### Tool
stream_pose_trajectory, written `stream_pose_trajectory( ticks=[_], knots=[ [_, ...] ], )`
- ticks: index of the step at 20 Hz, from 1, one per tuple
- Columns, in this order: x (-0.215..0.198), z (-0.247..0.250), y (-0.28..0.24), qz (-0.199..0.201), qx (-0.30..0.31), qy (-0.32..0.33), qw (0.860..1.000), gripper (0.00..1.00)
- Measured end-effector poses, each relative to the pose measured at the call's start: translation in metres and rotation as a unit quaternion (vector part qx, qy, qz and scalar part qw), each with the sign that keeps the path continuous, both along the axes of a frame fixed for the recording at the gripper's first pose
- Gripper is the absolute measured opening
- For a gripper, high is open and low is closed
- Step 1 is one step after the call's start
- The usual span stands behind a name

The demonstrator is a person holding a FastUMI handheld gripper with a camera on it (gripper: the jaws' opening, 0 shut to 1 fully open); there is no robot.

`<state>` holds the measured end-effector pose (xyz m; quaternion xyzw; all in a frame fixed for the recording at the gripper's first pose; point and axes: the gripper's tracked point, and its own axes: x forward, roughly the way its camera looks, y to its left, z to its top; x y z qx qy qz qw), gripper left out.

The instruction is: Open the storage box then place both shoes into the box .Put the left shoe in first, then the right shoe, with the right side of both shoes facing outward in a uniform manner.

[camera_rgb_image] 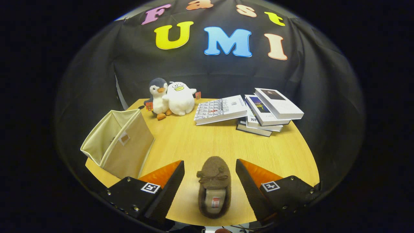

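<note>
**Round wooden table [200, 142], gripper straddling one shoe — risk notes**

Brown slipper-style shoe [214, 191] lies on the near edge of the table, toe pointing far, bow on the vamp, heel opening toward the camera. Gripper [210, 174] is spread wide; its fingers [168, 184] sit either side of the shoe with clear gaps, neither touching, so nothing is gripped yet.

Storage box [121, 145], beige fabric, sits on the left, tilted or lying over with its opening facing up and left. It looks already open. Only one shoe is visible, and which foot it fits cannot be told.

Risks, judged from here:
- Soft upper may squash and slip if pinched too high.
- Shoe is near the table edge, so a nudge could push it off.
- Light fabric box could slide or tip during insertion.
- Wrong shoe first, or wrong side facing out.

Far side: plush penguin [158, 97], white plush duck [179, 97], stack of books [255, 111], well apart from the path.
</note>
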<state>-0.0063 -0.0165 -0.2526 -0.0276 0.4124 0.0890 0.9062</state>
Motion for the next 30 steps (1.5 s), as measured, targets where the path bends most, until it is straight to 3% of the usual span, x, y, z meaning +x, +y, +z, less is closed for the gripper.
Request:
stream_pose_trajectory(
  ticks=[18,20,22,24,25,27,28,30],
  knots=[
    [-0.047,-0.113,-0.057,0.020,-0.034,0.111,0.993,0.98],
    [-0.048,-0.121,-0.055,0.018,-0.032,0.121,0.992,0.93],
    [-0.050,-0.124,-0.054,0.018,-0.032,0.126,0.991,0.81],
    [-0.049,-0.126,-0.047,0.015,-0.018,0.128,0.992,0.79],
    [-0.049,-0.126,-0.044,0.014,-0.012,0.133,0.991,0.50],
    [-0.051,-0.128,-0.041,0.014,-0.015,0.140,0.990,0.32],
    [-0.050,-0.129,-0.040,0.016,-0.019,0.139,0.990,0.32],
    [-0.049,-0.130,-0.042,0.004,-0.022,0.138,0.990,0.06]
  ],
)
